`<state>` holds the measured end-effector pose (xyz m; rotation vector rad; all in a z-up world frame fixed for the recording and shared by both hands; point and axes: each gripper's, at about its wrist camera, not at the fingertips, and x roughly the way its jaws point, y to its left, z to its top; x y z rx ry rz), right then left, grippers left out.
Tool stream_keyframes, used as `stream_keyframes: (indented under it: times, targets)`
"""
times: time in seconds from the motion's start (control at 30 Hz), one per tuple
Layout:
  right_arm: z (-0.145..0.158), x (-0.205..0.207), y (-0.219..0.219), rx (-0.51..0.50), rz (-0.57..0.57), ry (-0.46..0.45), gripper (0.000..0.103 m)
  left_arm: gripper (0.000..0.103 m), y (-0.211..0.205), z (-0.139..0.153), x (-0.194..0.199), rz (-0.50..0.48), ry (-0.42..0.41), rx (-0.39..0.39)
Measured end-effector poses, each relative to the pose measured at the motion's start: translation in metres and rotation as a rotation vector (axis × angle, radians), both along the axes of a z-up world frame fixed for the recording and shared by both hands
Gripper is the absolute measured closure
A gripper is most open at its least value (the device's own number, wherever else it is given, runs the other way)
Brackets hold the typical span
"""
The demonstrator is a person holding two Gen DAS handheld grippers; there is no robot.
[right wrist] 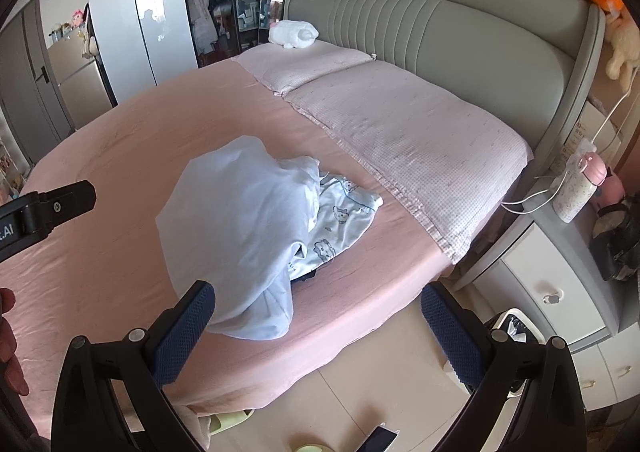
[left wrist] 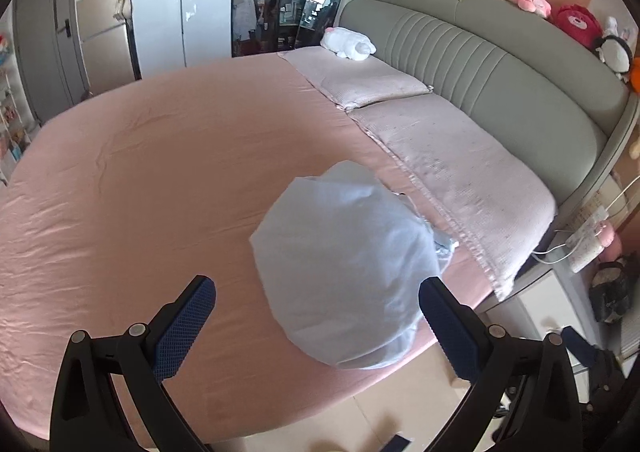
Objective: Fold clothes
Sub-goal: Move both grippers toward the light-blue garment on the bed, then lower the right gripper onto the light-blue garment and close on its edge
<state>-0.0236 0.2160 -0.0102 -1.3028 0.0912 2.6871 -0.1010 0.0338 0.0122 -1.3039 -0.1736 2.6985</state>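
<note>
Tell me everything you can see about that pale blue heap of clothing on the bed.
The pale blue clothing lies as a crumpled, unfolded mound on the pink sheet, near the bed's front edge. It looks like soft, thin fabric. A plain piece drapes over the top; under it on the right a piece printed with small cartoon animals shows. Both grippers are open and apart from it, so nothing but the sheet touches it.

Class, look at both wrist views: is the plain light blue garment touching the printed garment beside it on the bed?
Touching. The right wrist view shows the plain light blue garment draped over the printed garment, covering its near edge with no sheet visible between them.
</note>
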Motion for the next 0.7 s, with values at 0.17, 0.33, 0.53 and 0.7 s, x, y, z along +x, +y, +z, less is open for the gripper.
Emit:
stream_keyframes:
  times: [0.17, 0.33, 0.53, 0.7]
  targets:
    - [0.002, -0.011, 0.008, 0.041, 0.011, 0.005, 0.0, 0.0, 0.013, -0.005, -0.006, -0.005, -0.02, 0.065]
    - [0.003, -0.019, 0.015, 0.064, 0.041, 0.036, 0.0, 0.0, 0.018, -0.021, -0.007, 0.005, -0.002, 0.06]
    - [-0.006, -0.028, 0.025, -0.037, 0.109, 0.14, 0.0, 0.0, 0.017, -0.045, -0.014, 0.037, -0.025, 0.033]
    - [-0.023, -0.051, 0.042, -0.135, 0.102, 0.13, 0.0, 0.0, 0.021, -0.062, -0.019, 0.043, -0.026, -0.053]
